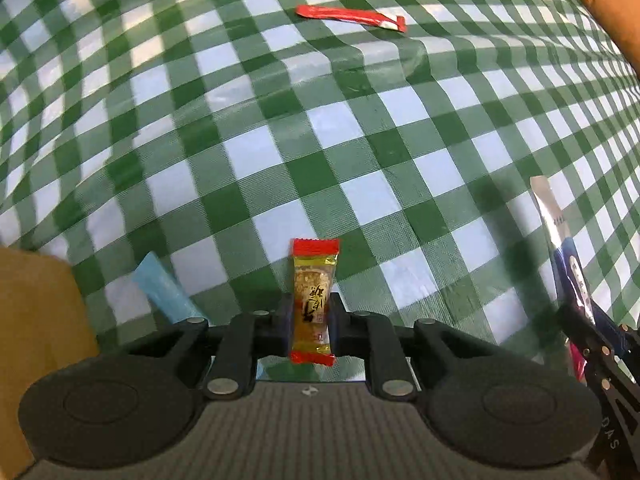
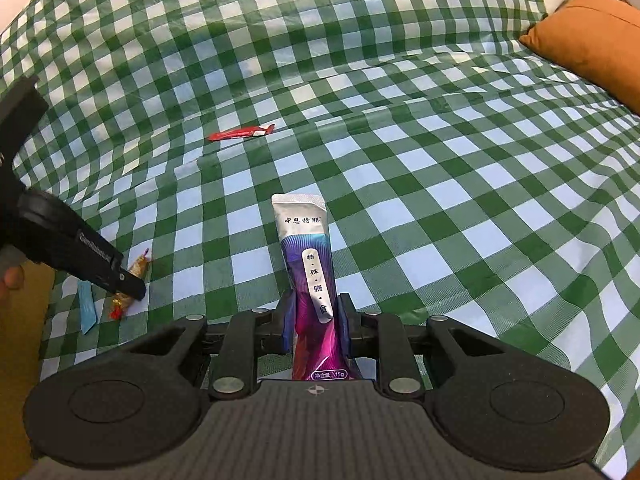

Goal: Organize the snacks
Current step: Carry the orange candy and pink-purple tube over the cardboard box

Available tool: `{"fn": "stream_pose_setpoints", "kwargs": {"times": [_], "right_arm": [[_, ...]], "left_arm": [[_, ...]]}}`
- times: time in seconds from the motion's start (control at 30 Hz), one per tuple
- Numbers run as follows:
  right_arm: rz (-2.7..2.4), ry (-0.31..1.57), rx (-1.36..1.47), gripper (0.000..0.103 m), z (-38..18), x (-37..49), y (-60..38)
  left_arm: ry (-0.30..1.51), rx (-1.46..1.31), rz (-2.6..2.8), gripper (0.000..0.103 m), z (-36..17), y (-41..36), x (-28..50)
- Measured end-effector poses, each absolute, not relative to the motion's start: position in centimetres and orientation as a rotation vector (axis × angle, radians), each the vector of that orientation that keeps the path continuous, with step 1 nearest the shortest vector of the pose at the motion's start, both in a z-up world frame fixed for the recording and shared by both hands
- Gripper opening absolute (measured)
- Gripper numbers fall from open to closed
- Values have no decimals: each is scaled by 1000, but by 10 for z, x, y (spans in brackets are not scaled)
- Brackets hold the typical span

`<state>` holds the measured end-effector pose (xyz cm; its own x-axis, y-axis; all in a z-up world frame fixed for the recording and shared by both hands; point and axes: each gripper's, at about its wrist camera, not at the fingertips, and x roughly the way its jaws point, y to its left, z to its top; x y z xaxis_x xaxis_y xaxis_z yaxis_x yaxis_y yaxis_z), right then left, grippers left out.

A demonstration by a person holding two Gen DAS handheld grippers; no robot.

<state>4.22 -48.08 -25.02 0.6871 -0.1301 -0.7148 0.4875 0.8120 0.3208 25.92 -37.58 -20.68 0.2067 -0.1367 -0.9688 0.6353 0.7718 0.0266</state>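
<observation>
A yellow candy (image 1: 313, 300) in a clear wrapper with red ends stands between the pads of my left gripper (image 1: 312, 312), which is shut on it. In the right wrist view that left gripper (image 2: 129, 285) points steeply down at the checked cloth, with the candy (image 2: 138, 266) sticking out on both sides of it. My right gripper (image 2: 316, 316) is shut on a silver and purple stick sachet (image 2: 310, 264), held upright above the cloth. The same sachet (image 1: 560, 248) and the right gripper (image 1: 578, 312) show at the right edge of the left wrist view.
A green and white checked cloth (image 2: 440, 160) covers the surface. A red stick sachet (image 2: 242, 133) lies farther off; a blue sachet (image 2: 87, 312) lies beside the left gripper. An orange cushion (image 2: 588, 40) sits at the far right. A yellow-brown surface (image 1: 36, 320) borders the left.
</observation>
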Motion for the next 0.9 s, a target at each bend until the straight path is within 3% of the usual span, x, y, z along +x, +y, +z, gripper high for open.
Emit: {"fn": "stream_pose_setpoints", "kwargs": {"times": [0.23,0.53,0.9], "right_arm": [[-337,651,505,23,-206,22,-463],[-181,528,480,23,-111,-55,-396],[86,522,382,23,-39,-133,-276]], "left_arm": [[1173,398,-583,18,-137,-335,202],[1070,301,-551,18,-36,-208,87],[929,212,-329,18,18,-49,-18]]}}
